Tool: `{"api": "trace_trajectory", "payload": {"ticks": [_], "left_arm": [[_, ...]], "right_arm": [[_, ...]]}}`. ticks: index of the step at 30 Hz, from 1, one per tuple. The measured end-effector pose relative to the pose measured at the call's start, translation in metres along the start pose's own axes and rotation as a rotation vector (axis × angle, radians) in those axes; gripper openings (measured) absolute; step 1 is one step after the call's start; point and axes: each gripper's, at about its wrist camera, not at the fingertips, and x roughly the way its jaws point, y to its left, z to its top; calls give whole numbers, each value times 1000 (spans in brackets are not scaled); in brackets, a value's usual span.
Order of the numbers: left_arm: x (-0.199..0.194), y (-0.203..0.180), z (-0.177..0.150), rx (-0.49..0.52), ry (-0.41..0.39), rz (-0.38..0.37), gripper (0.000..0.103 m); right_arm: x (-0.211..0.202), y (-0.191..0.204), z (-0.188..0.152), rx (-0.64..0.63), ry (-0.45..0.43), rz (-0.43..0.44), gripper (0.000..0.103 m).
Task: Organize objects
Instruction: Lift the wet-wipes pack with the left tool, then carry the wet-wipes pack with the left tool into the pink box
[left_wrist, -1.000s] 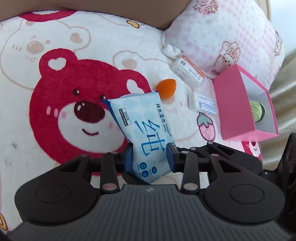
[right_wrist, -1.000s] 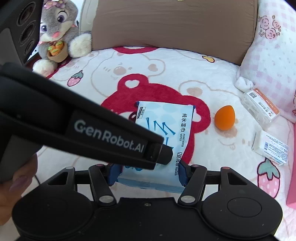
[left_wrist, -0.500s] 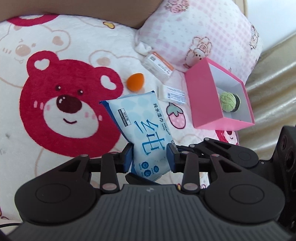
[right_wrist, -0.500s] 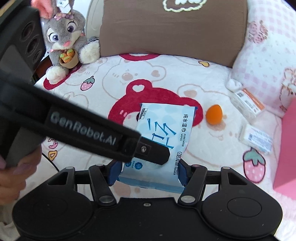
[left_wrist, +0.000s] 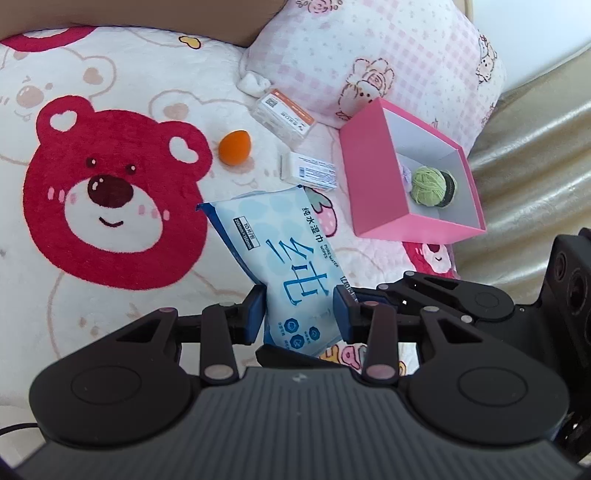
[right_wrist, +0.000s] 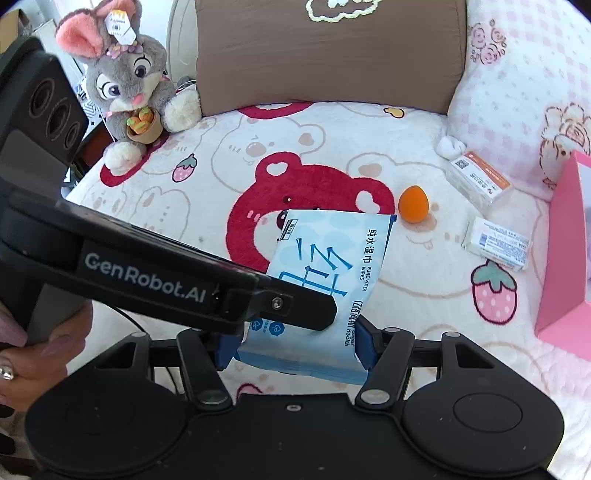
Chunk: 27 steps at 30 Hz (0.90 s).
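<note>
Both tools have hold of the same light-blue plastic pack of wet wipes (left_wrist: 291, 258), lifted above the bed. The left tool (left_wrist: 299, 314) pinches the pack's near end between its blue pads, and the right tool (right_wrist: 295, 347) clamps the pack from its own side, its pads pressed against the pack's edges. In the right wrist view the left tool's black arm crosses over the pack, a hand (right_wrist: 33, 354) gripping its handle at the lower left.

Below lies a cream blanket printed with a big red bear face (left_wrist: 110, 192). An orange egg-shaped sponge (left_wrist: 233, 147) rests just beside the bear's ear. Near it sit a small white carton with a barcode label (left_wrist: 308, 171) and a clear packet with an orange-edged label (left_wrist: 284, 114), the packet against a pink checked pillow (left_wrist: 369, 55). An open pink box with white inside (left_wrist: 376, 184) stands beside the carton, holding a green ball of yarn (left_wrist: 428, 184). A grey plush rabbit (right_wrist: 129, 85) sits at the far corner by a brown cushion (right_wrist: 328, 55).
</note>
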Motion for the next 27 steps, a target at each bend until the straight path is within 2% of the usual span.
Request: {"api": "trace_trajectory", "payload": {"ticks": [15,27], "left_arm": [[-3,-49,-1,79,36,10,40],[7,-96,4,161,41,-7,41]], "right_arm": [[-37,-14,-6,56,28,-2,67],[-72,-35,-19,94,-41,-58,67]]}}
